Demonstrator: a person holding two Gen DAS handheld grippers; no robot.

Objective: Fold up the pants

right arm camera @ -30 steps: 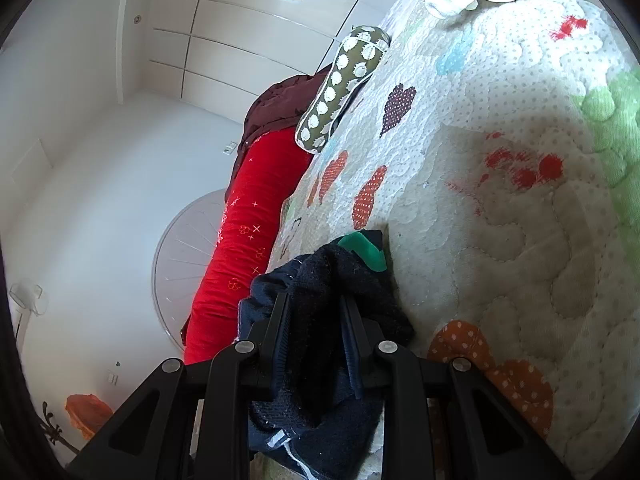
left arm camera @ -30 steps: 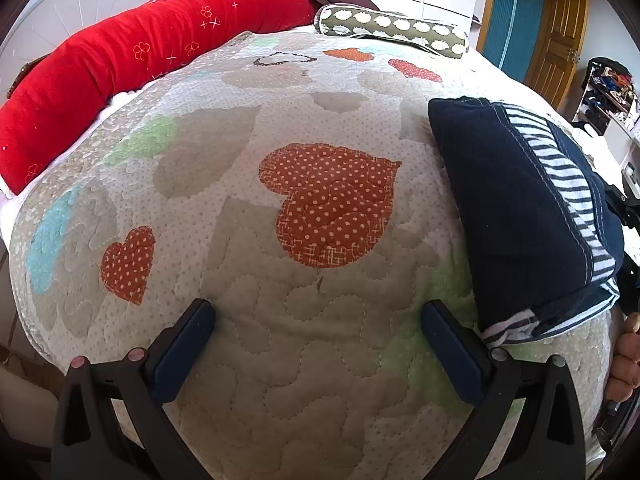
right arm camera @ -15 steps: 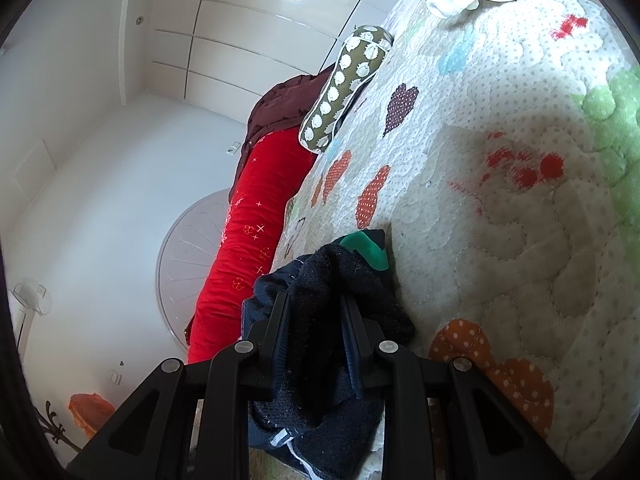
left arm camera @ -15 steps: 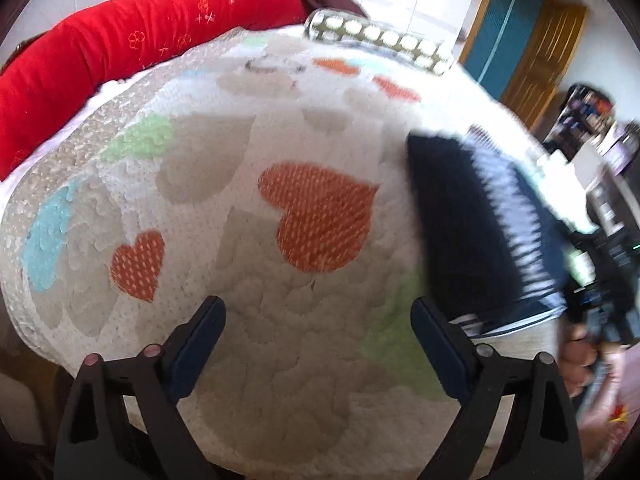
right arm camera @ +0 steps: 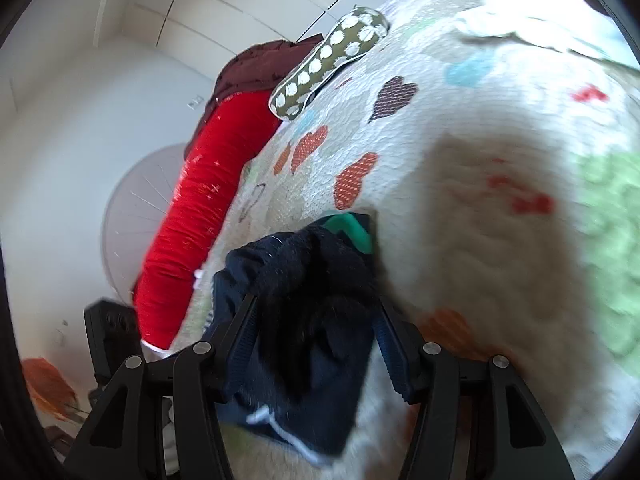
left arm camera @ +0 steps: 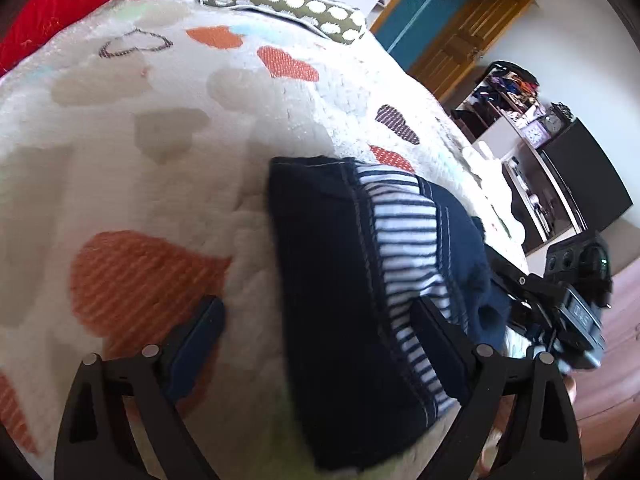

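The pants [left arm camera: 340,280] are dark navy with a blue-and-white striped waistband and lie folded on the heart-patterned quilt [left arm camera: 160,152]. My left gripper [left arm camera: 316,336] hovers over their near end with its jaws wide. Its left pad is over bare quilt and its right finger is over the stripes. In the right wrist view, a bunched navy end of the pants [right arm camera: 304,304] with a green patch sits between the fingers of my right gripper [right arm camera: 312,324]. Its jaws are opening and the cloth lies loose between them. The right gripper's body [left arm camera: 560,304] shows at the pants' right side.
A red bolster [right arm camera: 200,216], a dark red blanket [right arm camera: 256,64] and an olive pillow with white dots [left arm camera: 280,0] lie along the bed's far side. A wooden door [left arm camera: 460,36] and cluttered shelves [left arm camera: 520,120] stand beyond the bed's right edge. White cloth [right arm camera: 520,20] lies at the quilt's far end.
The left gripper has swung right, so the pants now lie between its fingers instead of beside them. The right gripper's jaws have spread apart from the bunched cloth they pinched.
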